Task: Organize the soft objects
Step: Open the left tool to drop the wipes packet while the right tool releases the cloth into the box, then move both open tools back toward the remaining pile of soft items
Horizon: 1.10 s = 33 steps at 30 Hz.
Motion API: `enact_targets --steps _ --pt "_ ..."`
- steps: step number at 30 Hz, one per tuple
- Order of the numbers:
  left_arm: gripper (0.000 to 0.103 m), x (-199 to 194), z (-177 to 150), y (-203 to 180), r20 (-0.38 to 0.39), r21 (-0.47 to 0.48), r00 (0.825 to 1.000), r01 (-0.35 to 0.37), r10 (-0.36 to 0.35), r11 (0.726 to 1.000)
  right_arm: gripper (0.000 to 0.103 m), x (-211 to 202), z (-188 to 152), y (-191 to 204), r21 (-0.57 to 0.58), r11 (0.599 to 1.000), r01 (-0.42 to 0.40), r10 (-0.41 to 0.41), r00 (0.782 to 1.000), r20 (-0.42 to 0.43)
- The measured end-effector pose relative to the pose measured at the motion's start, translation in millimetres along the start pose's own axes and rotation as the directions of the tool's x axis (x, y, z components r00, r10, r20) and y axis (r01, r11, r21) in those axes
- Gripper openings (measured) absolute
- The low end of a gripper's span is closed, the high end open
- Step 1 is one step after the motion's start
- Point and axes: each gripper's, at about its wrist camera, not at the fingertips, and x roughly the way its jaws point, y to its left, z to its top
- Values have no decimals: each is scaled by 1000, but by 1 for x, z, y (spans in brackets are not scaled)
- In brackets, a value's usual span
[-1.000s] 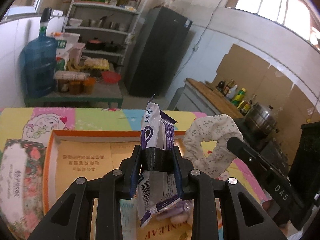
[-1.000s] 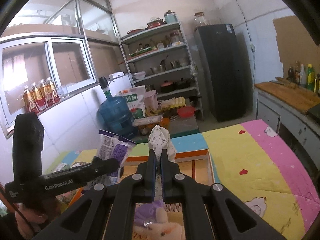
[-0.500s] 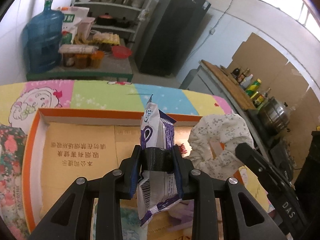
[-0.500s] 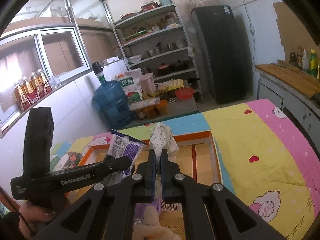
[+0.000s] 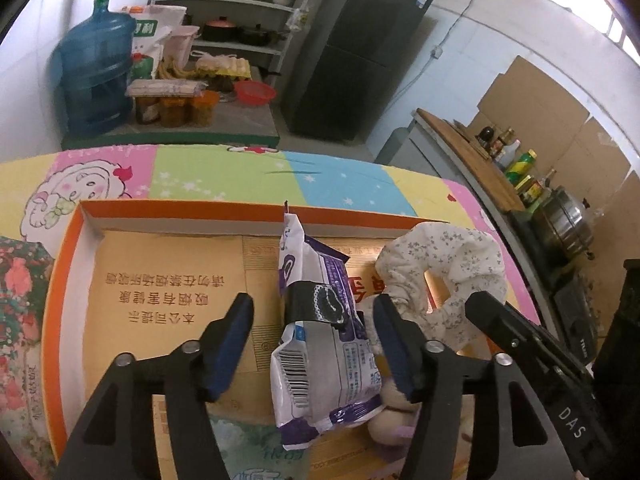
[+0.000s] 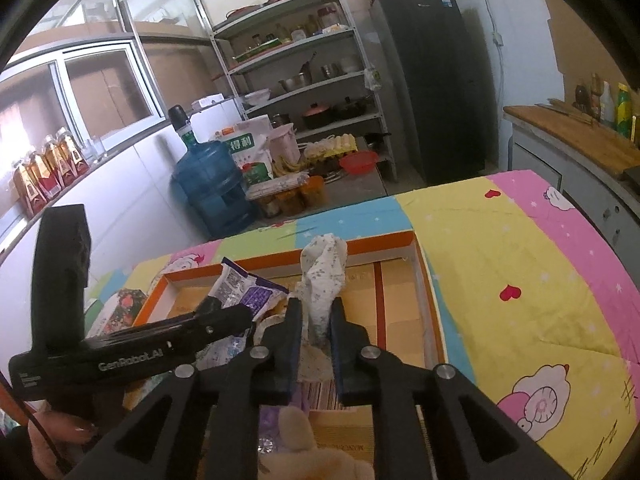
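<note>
The purple and white packet (image 5: 320, 344) stands on end inside the orange-rimmed cardboard box (image 5: 64, 280), a black band around its middle, between the left tongs (image 5: 312, 312), whose jaws have just been opening and now stand wide, clear of it. Just beside it the white flowered cloth (image 6: 322, 280) rises between the right tongs (image 6: 316, 320), whose jaws have just parted a little; whether they still pinch it I cannot tell. The box's left half is bare. It sits on a counter (image 6: 520, 280) under a cartoon-print cover, with open room to the right.
</note>
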Motion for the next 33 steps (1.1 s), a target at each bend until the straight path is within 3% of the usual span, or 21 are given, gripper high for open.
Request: enact_targets --steps 2,4,5,15,21,33 --pt "69 -3 0 1 9 -4 1000 -4 4 1000 29 0 0 -1 4 1000 5 -5 1000 0" --pt "69 -7 1 2 20 -11 1000 -10 10 1000 49 -1 0 -2 11 1000 9 -9 1000 2" --pt "69 -10 1 2 28 -15 1000 -12 13 1000 51 -2 0 -2 14 1000 11 -11 1000 5" --pt "70 -44 1 -4 115 16 993 -42 40 999 52 -19 -2 3 0 999 52 -52 998 40" --pt "75 -74 -2 -12 198 76 978 -90 73 993 52 -33 -4 9 -10 998 68 -67 996 63" --pt "76 -132 -19 -20 293 159 956 -71 22 985 52 -78 -9 37 -44 997 69 -62 988 140"
